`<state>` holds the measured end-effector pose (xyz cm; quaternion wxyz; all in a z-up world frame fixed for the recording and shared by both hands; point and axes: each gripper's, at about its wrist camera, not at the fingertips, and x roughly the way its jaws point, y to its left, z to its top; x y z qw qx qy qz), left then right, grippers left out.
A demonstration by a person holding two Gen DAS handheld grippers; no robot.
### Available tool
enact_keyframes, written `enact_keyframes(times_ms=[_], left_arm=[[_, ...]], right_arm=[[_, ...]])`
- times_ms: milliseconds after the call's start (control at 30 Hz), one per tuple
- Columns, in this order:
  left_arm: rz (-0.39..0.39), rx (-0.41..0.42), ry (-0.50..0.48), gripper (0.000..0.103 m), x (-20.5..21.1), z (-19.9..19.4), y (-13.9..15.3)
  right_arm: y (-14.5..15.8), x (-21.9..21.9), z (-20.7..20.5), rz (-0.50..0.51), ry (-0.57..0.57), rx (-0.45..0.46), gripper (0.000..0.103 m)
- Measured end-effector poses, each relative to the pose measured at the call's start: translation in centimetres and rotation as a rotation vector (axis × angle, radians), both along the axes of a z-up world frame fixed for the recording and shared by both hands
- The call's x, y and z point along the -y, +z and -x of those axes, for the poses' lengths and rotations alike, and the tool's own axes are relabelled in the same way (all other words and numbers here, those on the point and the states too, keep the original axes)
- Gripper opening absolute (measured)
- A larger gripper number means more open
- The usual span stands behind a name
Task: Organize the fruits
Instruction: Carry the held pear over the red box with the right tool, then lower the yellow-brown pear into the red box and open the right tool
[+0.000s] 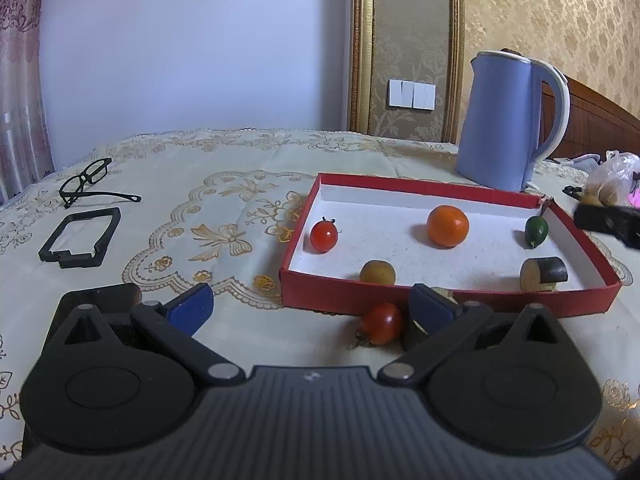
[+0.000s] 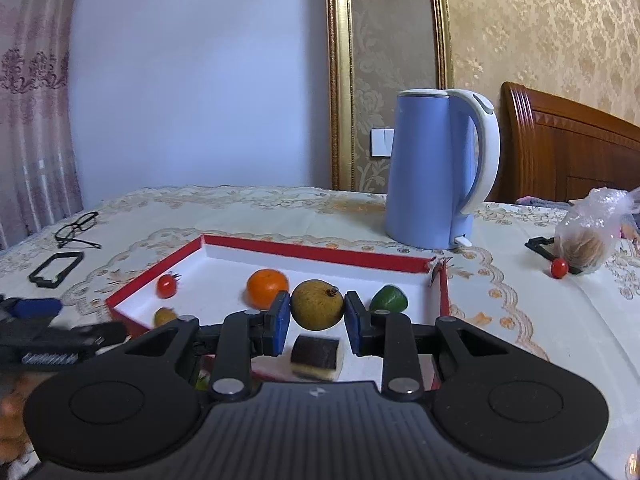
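A red box (image 1: 340,294) with a white floor holds a cherry tomato (image 1: 324,235), an orange (image 1: 447,220), a green fruit (image 1: 536,232), a small brown fruit (image 1: 377,273) and a dark cut piece (image 1: 544,274). My left gripper (image 1: 312,308) is open low over the cloth. Another cherry tomato (image 1: 382,323) lies outside the box's front wall, just inside the right finger. My right gripper (image 2: 317,316) is shut on a round brown fruit (image 2: 317,304), held above the box (image 2: 320,254) near the orange (image 2: 267,288) and the green fruit (image 2: 389,299).
A blue kettle (image 2: 436,172) stands behind the box. At the right lie a plastic bag (image 2: 588,240) and a loose cherry tomato (image 2: 559,268). Glasses (image 1: 86,180) and a black frame (image 1: 80,238) lie at the left. An embroidered cloth covers the table.
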<state>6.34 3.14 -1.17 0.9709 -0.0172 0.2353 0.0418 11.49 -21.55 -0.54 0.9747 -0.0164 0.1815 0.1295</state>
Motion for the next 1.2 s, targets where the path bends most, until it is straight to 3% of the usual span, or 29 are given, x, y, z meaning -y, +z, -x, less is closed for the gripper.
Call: enact_keyframes(times_ms=[467, 633, 767, 967, 1200], left_arm=[[0.004, -0.012, 0.000, 0.103, -0.2, 0.0, -0.6], [0.024, -0.012, -0.003, 0.103, -0.5, 0.0, -0.7], [0.065, -0.010, 0.009, 0.103, -1.1, -0.1, -0.8], [0.145, -0.015, 0.019, 0.103, -2.3, -0.2, -1.0], [0.142, -0.002, 0.036, 0.103, -2.3, 0.0, -0.9]], right_arm=[[0.0, -0.3, -7.3, -0.018, -0.090, -0.080, 0.029], [-0.1, -1.1, -9.5, 0.001, -0.117, -0.099, 0.029], [-0.9, -1.5, -10.9, 0.039, -0.121, -0.169, 0.030], [-1.2, 0.0, -6.3, -0.008, -0.095, -0.124, 0.030], [-2.2, 0.3, 3.8, -0.032, -0.006, -0.009, 0.030]])
